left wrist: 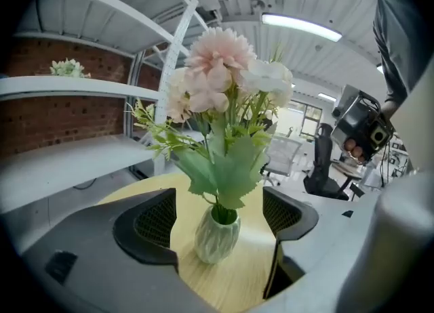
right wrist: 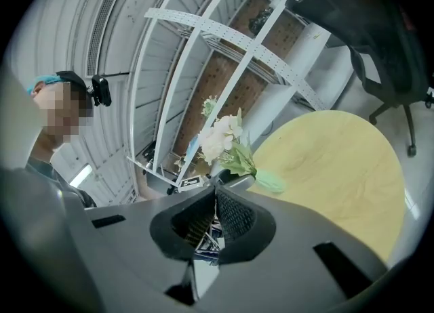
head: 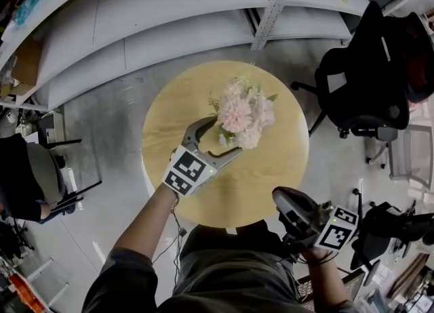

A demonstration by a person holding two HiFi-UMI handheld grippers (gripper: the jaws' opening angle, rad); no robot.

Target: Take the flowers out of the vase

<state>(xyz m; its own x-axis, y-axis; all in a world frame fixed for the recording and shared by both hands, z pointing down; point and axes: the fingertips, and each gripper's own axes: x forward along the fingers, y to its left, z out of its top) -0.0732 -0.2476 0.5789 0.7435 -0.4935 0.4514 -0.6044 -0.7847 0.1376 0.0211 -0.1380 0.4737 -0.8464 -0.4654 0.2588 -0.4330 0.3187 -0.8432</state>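
A bunch of pale pink and white flowers (head: 241, 112) with green leaves stands upright in a small white faceted vase (left wrist: 217, 234) at the middle of a round wooden table (head: 285, 162). My left gripper (head: 222, 137) is open wide, one jaw on each side of the vase. In the left gripper view the left gripper (left wrist: 218, 217) has its ribbed pads (left wrist: 156, 220) clear of the vase walls. The flowers (left wrist: 220, 74) rise above the jaws. My right gripper (head: 283, 200) hovers off the table's near right edge, shut and empty. In the right gripper view the right gripper (right wrist: 215, 195) faces the flowers (right wrist: 220, 135).
Grey metal shelving (head: 169, 20) curves round the far side of the table. A black office chair (head: 366, 81) stands at the right and another chair (head: 37, 176) at the left. The floor is grey concrete.
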